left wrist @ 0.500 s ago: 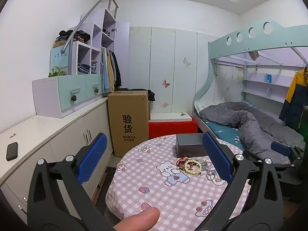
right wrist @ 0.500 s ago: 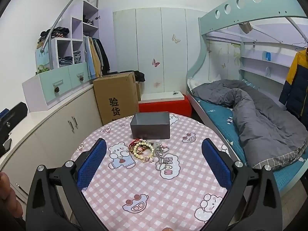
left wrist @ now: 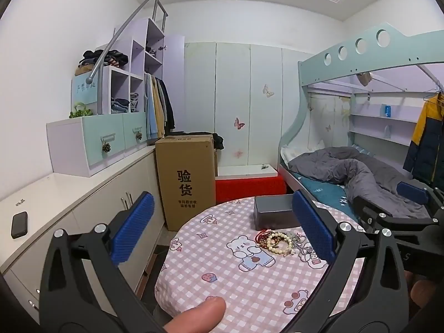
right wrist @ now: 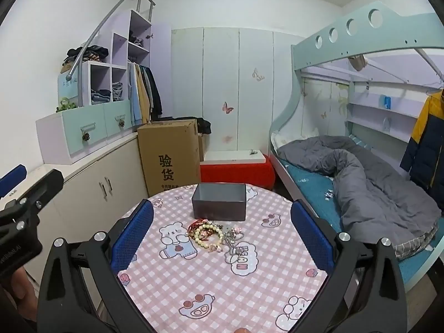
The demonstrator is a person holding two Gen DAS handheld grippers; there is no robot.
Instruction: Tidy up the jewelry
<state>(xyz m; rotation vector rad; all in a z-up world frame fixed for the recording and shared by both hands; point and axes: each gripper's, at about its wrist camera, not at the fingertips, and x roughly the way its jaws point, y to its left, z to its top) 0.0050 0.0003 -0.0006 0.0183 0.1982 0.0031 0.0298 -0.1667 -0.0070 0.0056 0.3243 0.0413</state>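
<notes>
A bunk bed (right wrist: 360, 63) with a pale green frame fills the right side of the room, a rumpled grey duvet (right wrist: 369, 177) lying across its lower mattress. Along the left wall runs a low white cabinet (left wrist: 83, 211), with a black phone (left wrist: 19, 224) lying flat on its top, and a tall cardboard box (right wrist: 169, 158) with printed characters stands on the floor at the cabinet's far end. In the middle is a round table (right wrist: 194, 285) covered with a pink checked cloth printed with cartoon bears. A dark grey open box (right wrist: 219, 201) sits on the far half of the table, and the jewelry pile (right wrist: 213, 234) lies on the cloth just in front of it: a cream bead bracelet (right wrist: 206, 234) tangled with a red strand on the left and silver chains on the right. The left gripper (left wrist: 222, 231) hangs above the table's left edge with its blue-padded fingers (left wrist: 133, 227) spread wide and nothing between them; a thumb (left wrist: 197, 315) shows at the bottom of its view. The right gripper (right wrist: 222, 236) hovers over the near side of the table, its fingers (right wrist: 310, 236) likewise spread apart and empty, with the jewelry pile framed between them but well ahead of the tips.
</notes>
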